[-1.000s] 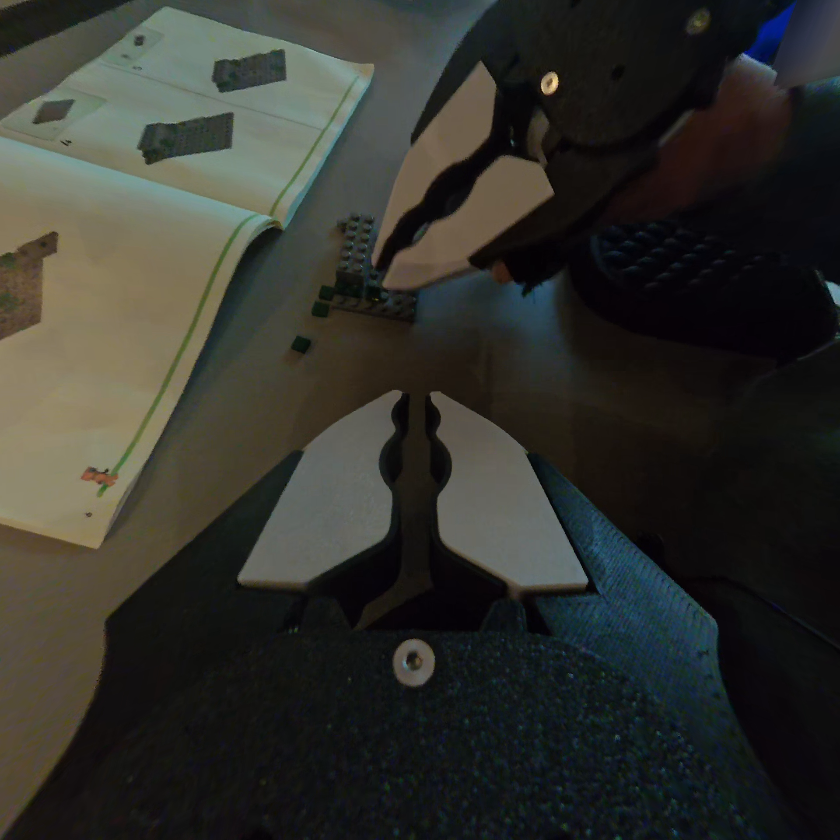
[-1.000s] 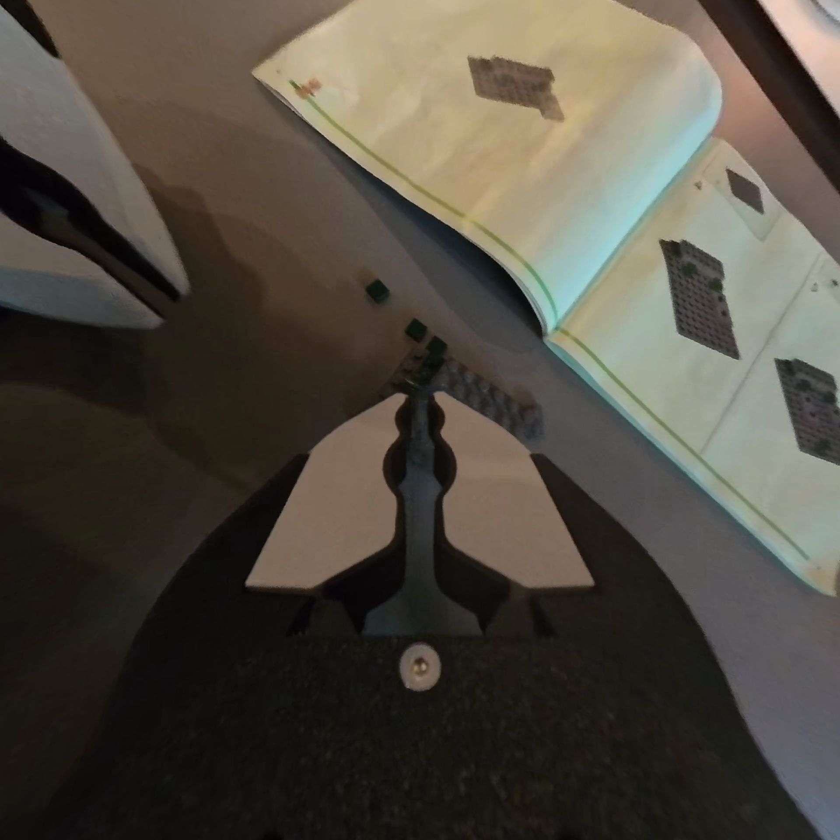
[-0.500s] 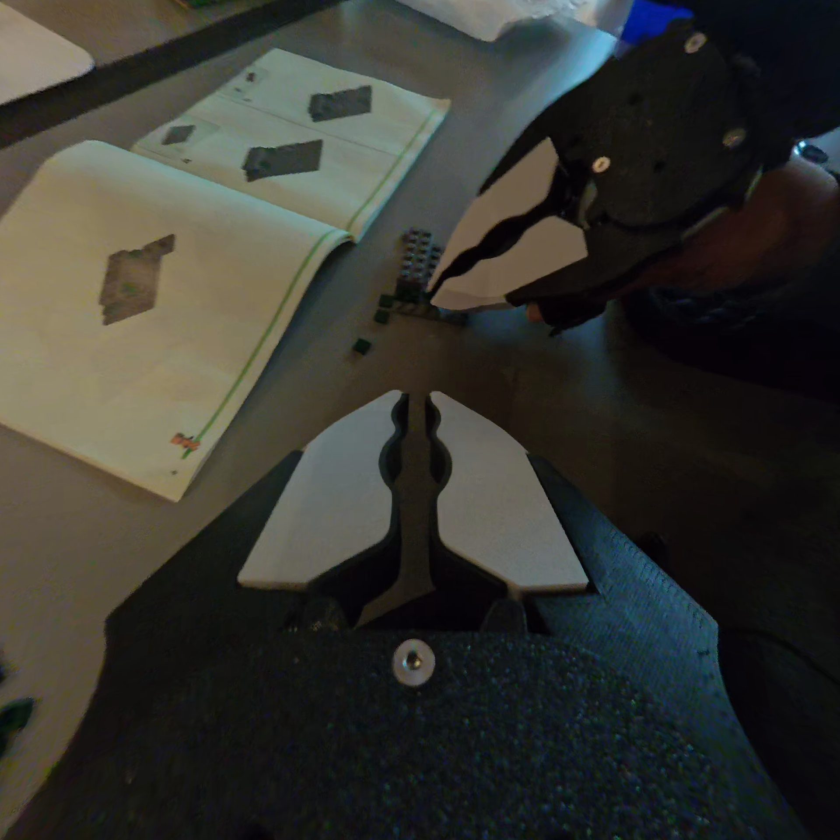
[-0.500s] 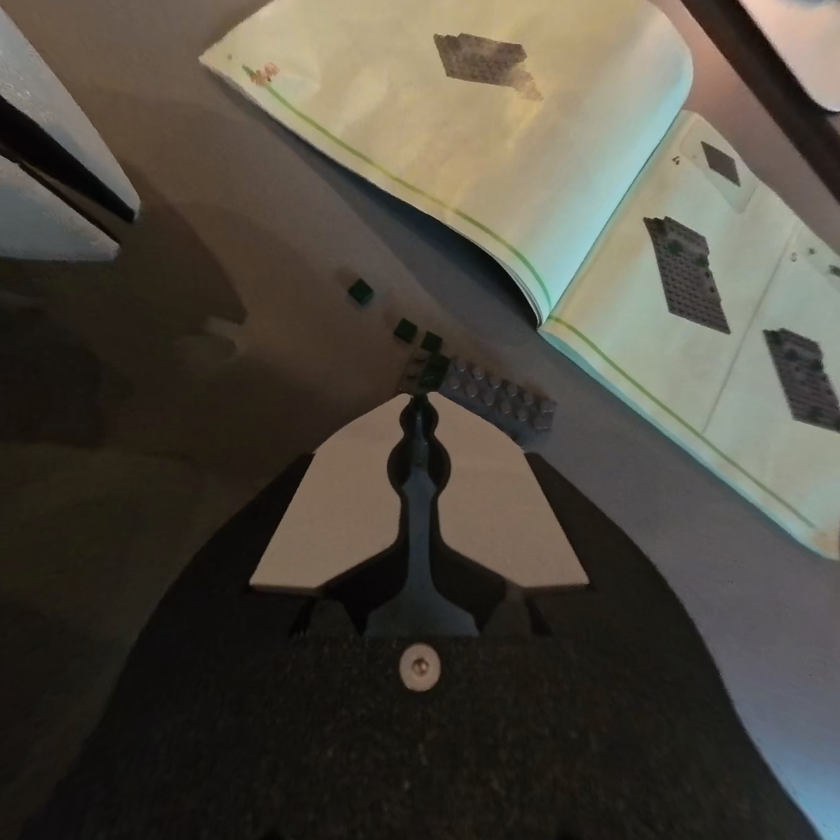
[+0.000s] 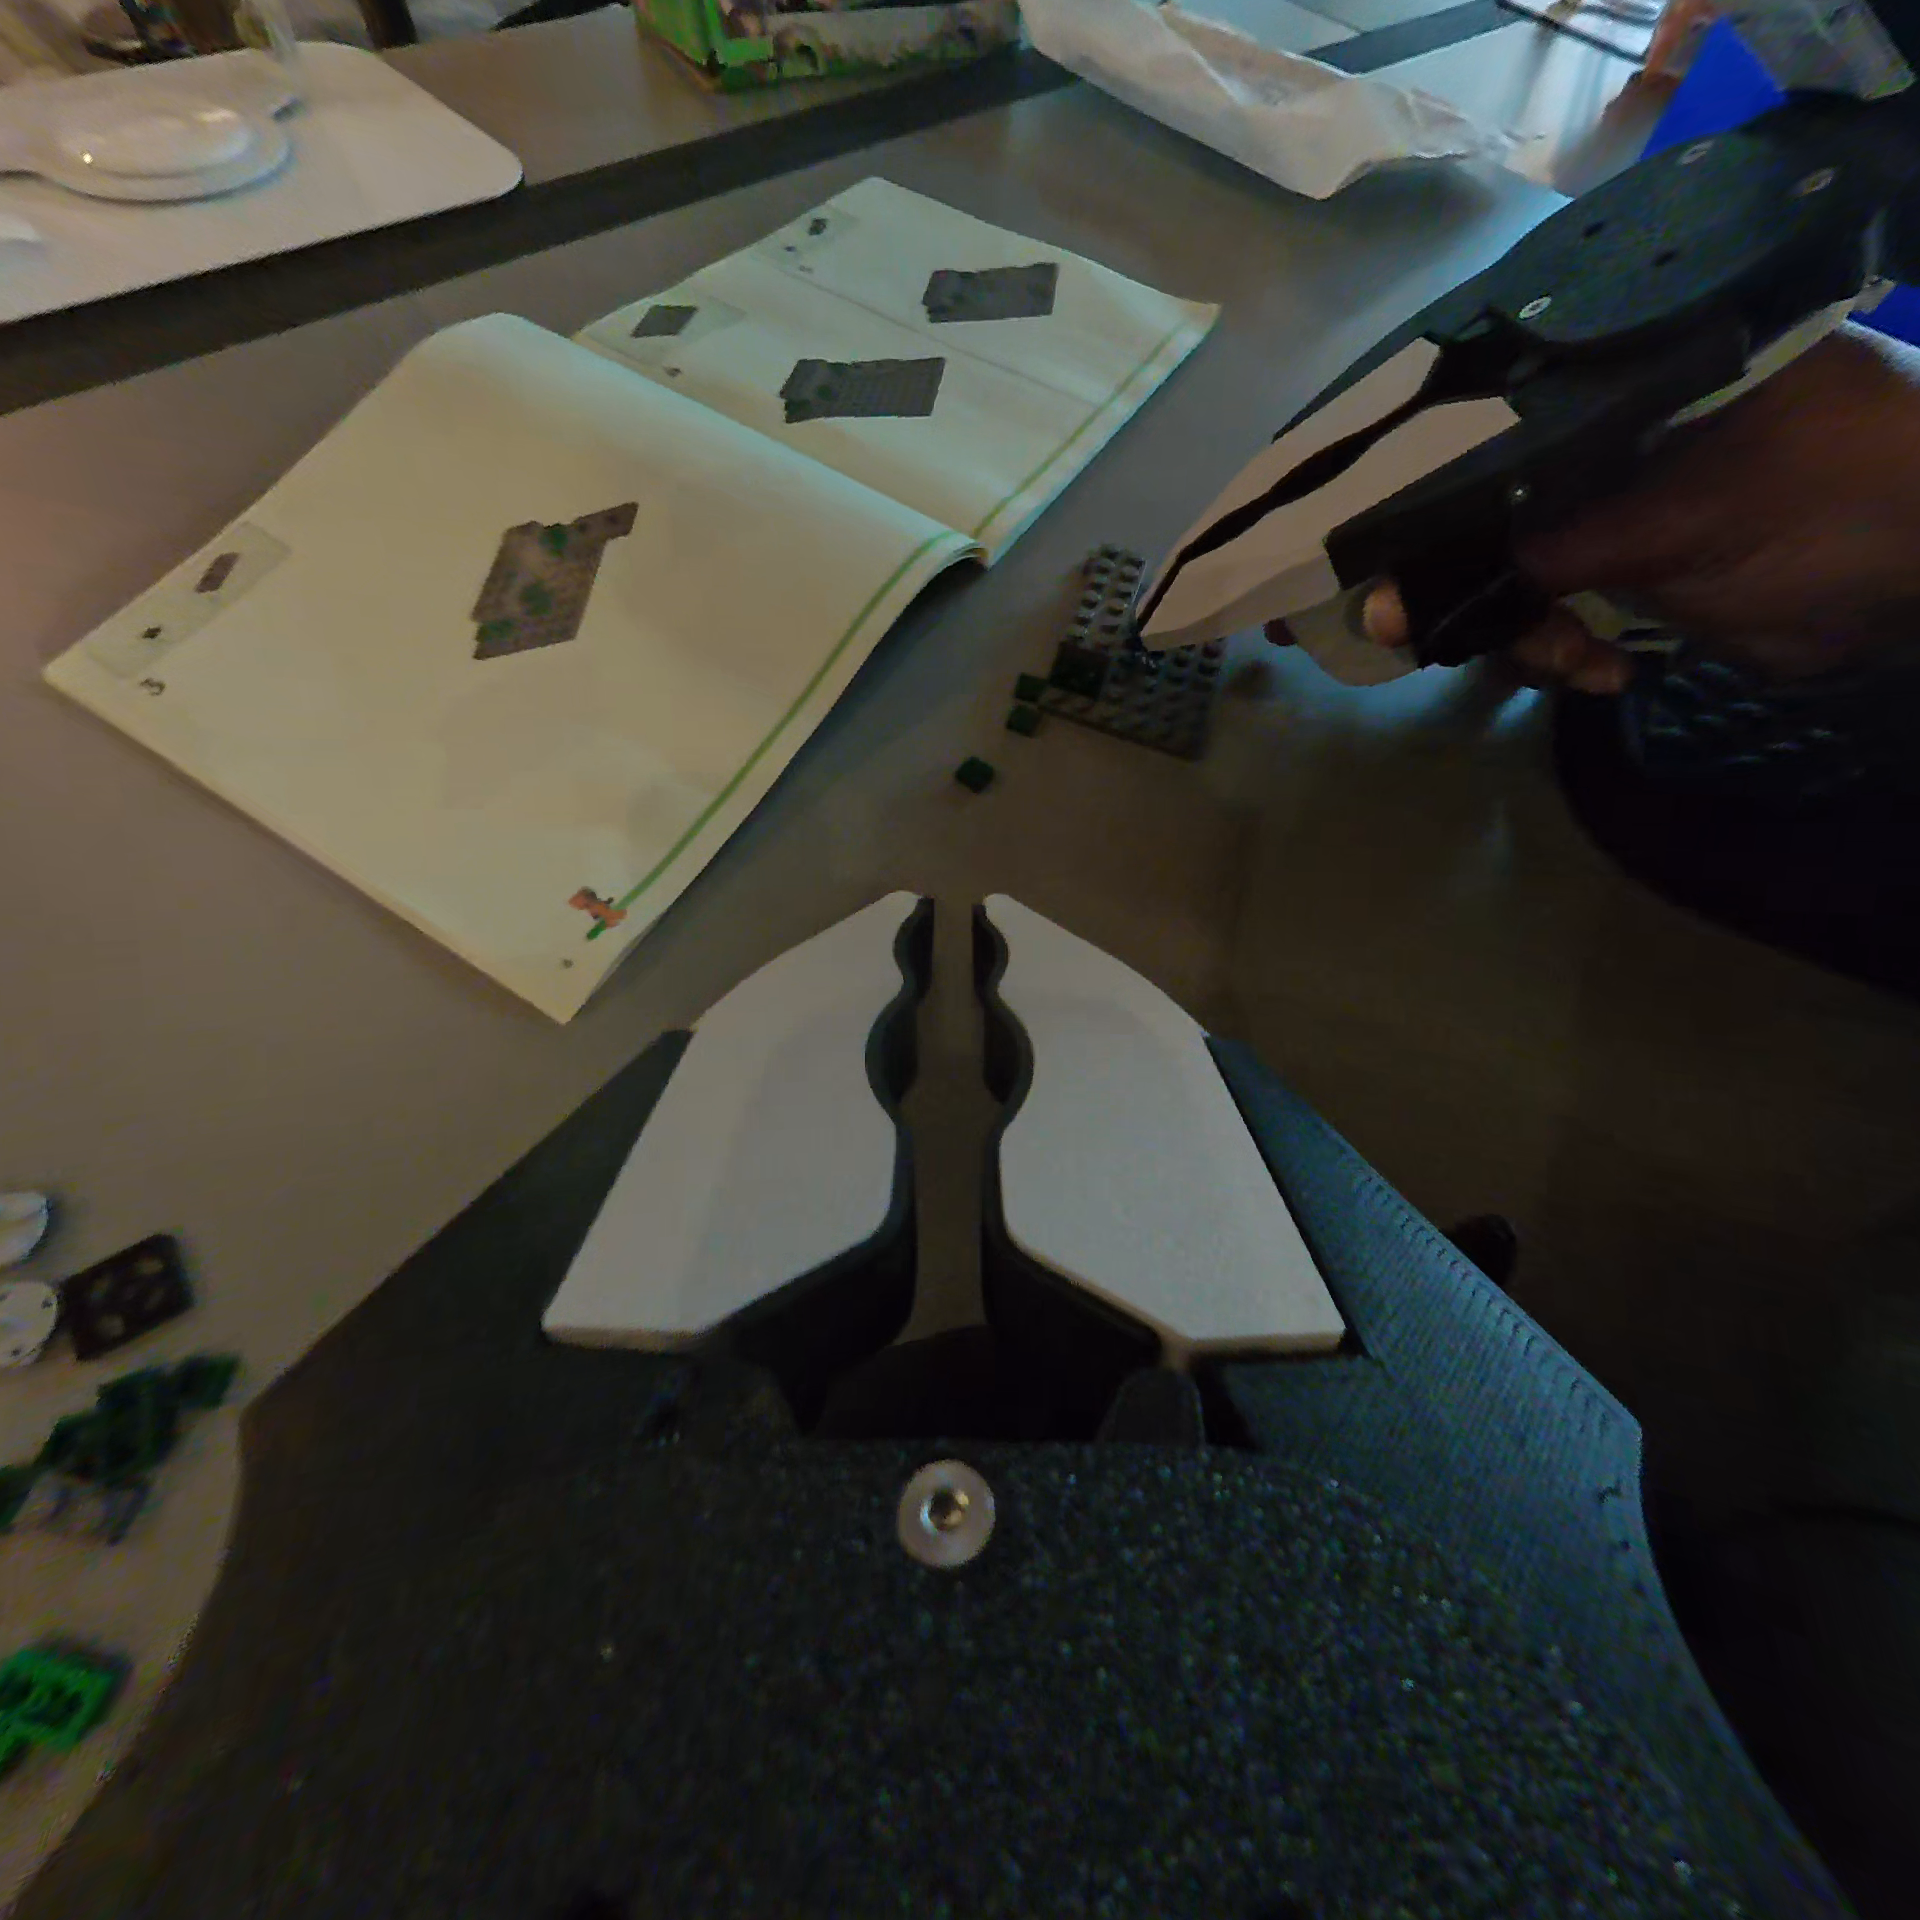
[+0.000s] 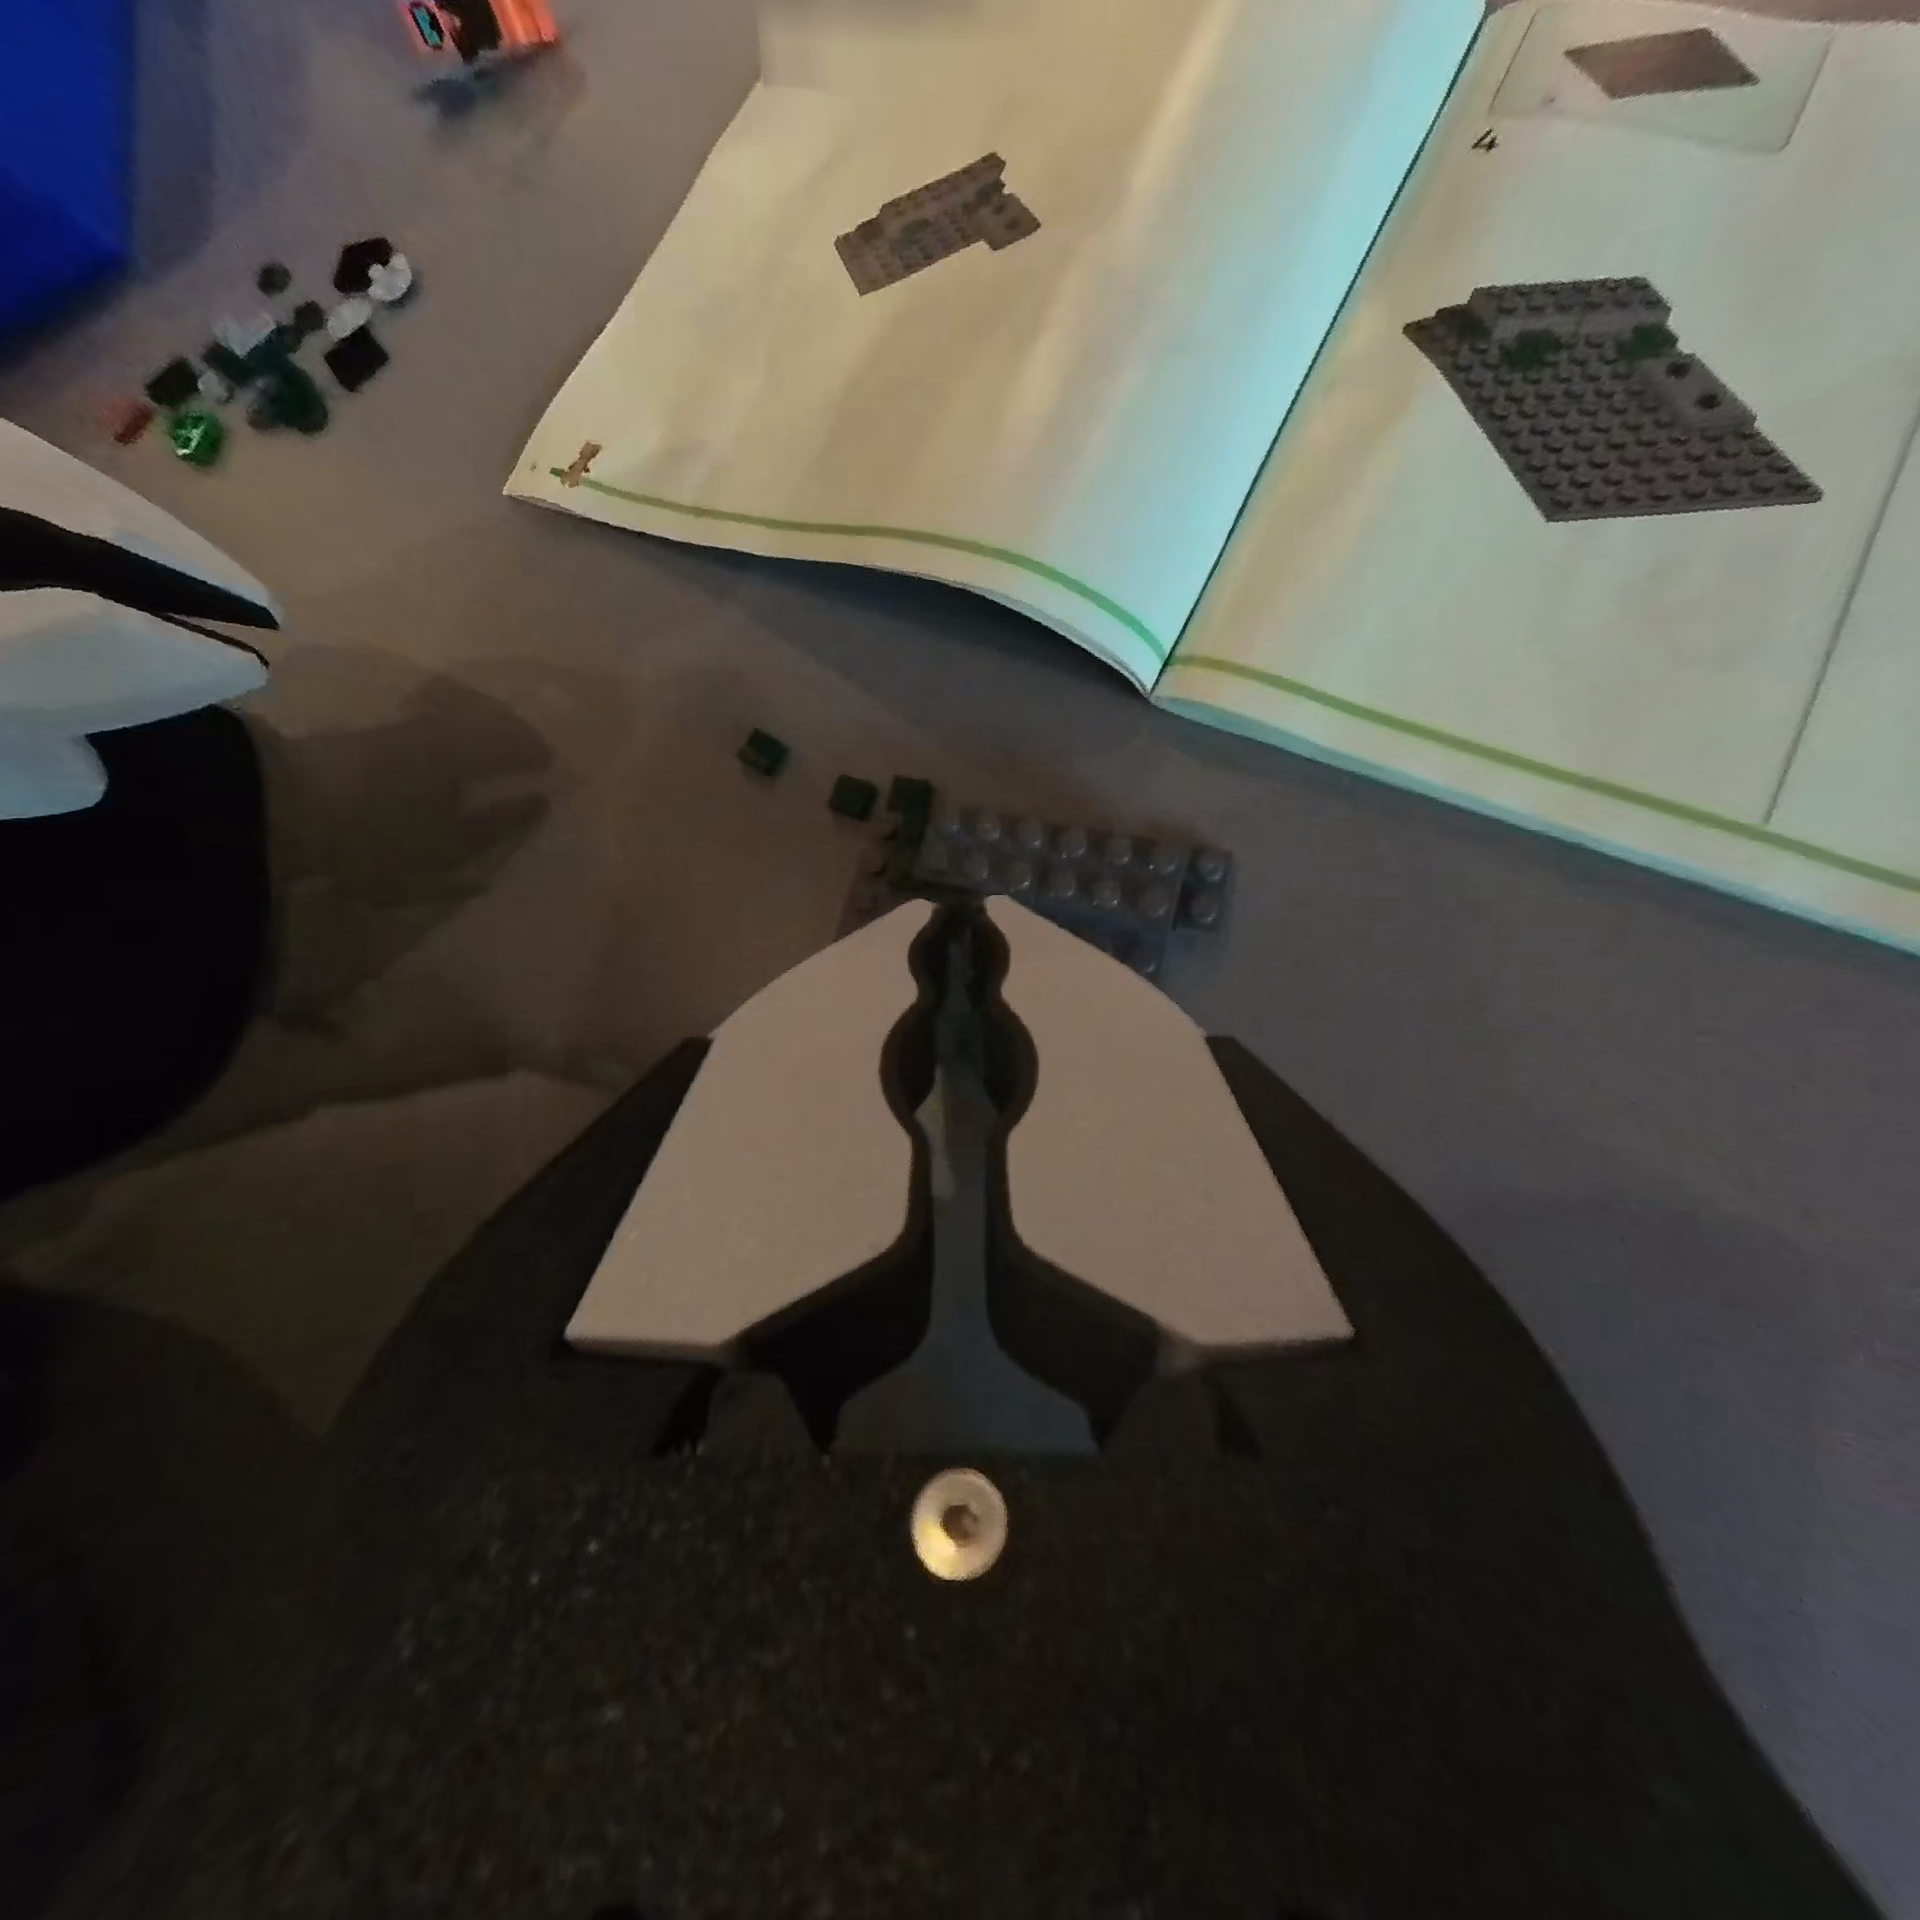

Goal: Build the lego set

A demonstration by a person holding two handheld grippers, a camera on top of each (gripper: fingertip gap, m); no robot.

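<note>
A grey lego plate [image 5: 1153,696] with dark green pieces on one end lies on the table beside the open instruction booklet [image 5: 623,623]. My right gripper [image 5: 1143,634] is shut, its tips down on the plate [image 6: 1081,862]. A small dark bit shows at the tips [image 6: 954,909]; I cannot tell if it is held. Loose dark green pieces [image 5: 974,772] lie just off the plate and show in the right wrist view [image 6: 762,750]. My left gripper [image 5: 953,906] is shut and empty, held back above the table, well short of the plate.
A pile of loose pieces [image 5: 104,1403] lies at the near left, also in the right wrist view [image 6: 281,353]. A white tray [image 5: 260,187], the set's box [image 5: 810,42] and a white bag [image 5: 1299,104] sit at the far side. The booklet [image 6: 1039,364] covers the middle.
My left gripper has drawn back and up from the plate, so more of the table shows. My right gripper has stayed on the plate, with its wrist turned a little.
</note>
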